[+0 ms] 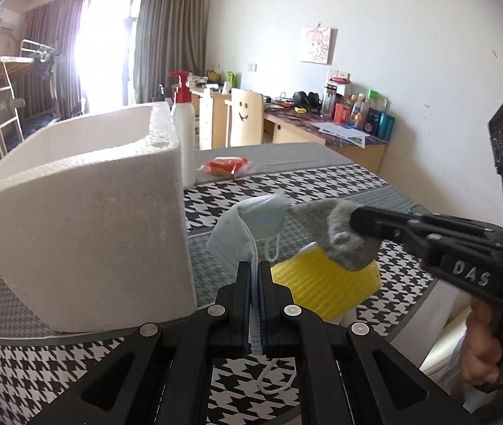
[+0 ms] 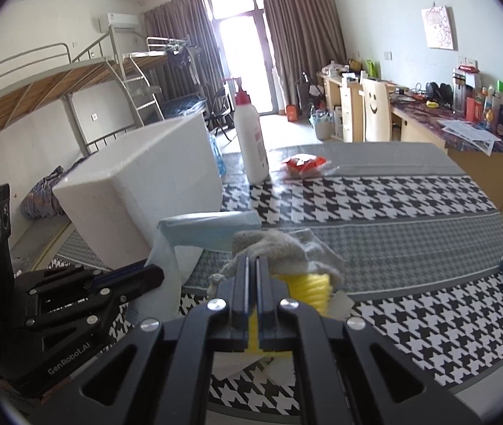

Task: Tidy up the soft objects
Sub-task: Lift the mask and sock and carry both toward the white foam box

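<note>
Blue mask (image 1: 247, 223), grey sock (image 1: 340, 237) lifted

White foam box (image 1: 84, 212). Pale blue face mask (image 1: 251, 219) with white ear loops. Grey sock (image 1: 343, 237). Yellow ribbed sponge (image 1: 318, 283). Tablecloth (image 2: 411, 219) in black-and-white houndstooth with grey bands. White bottle (image 1: 184, 141), red pump top. Red-orange packet (image 1: 224, 166). Both grippers (image 1: 255, 269) black.

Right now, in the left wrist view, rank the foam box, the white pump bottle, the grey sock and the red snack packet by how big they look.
1. foam box, by far the largest
2. white pump bottle
3. grey sock, about level with the bottle; it is nearer the camera, so this ranking is unsure
4. red snack packet, smallest, though farthest away
</note>
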